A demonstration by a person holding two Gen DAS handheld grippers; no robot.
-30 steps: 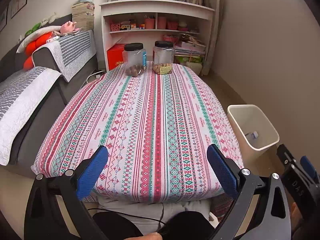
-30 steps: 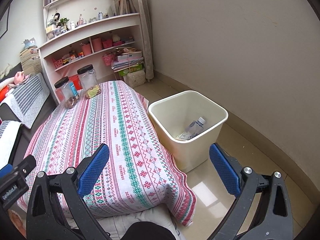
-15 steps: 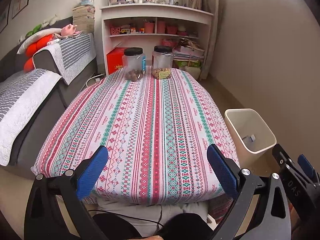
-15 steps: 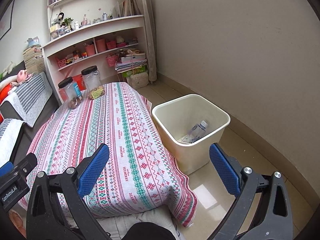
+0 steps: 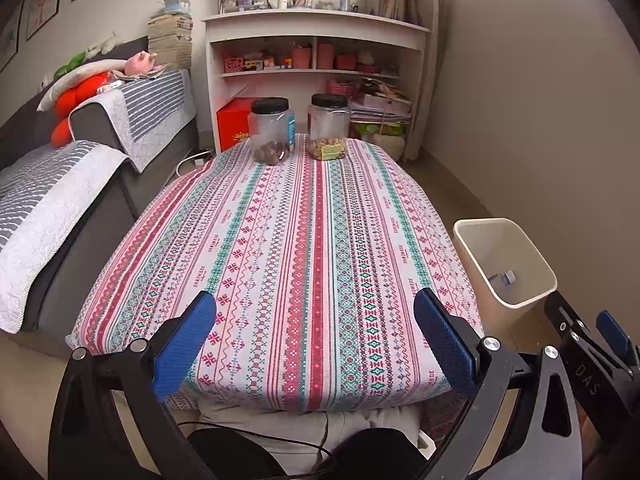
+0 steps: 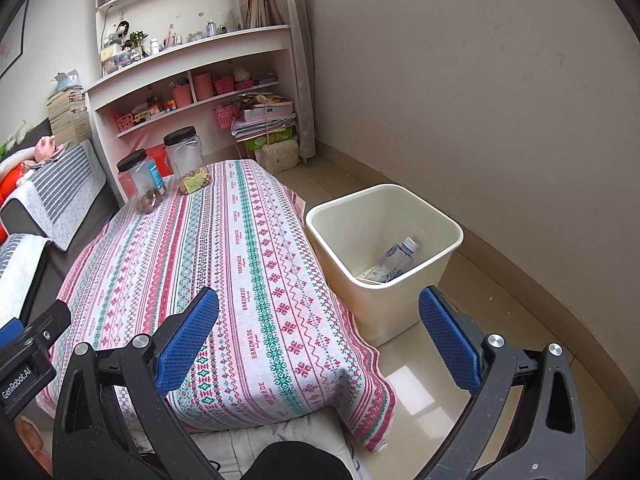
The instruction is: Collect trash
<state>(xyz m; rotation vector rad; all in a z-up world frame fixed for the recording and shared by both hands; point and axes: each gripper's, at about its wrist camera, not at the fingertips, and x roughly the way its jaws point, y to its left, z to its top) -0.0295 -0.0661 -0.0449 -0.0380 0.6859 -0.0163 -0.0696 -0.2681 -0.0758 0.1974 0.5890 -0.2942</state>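
A cream waste bin (image 6: 404,312) stands on the floor right of the table, also seen as the bin (image 5: 476,276) in the left wrist view. Inside it lie a crushed clear plastic bottle (image 6: 398,258) and some paper. My left gripper (image 5: 316,340) is open over the near edge of the patterned tablecloth (image 5: 304,240), holding nothing. My right gripper (image 6: 320,336) is open too, hovering between the table's near right corner and the bin. No loose trash shows on the cloth.
Two clear jars with black lids (image 5: 272,132) (image 5: 329,126) stand at the table's far end. A grey sofa (image 5: 60,184) runs along the left. White shelves (image 5: 316,60) fill the back wall. Tiled floor (image 6: 500,288) lies between bin and wall.
Both grippers have drawn back and risen a little, so the table and bin look smaller and farther. Both jaws stayed wide apart.
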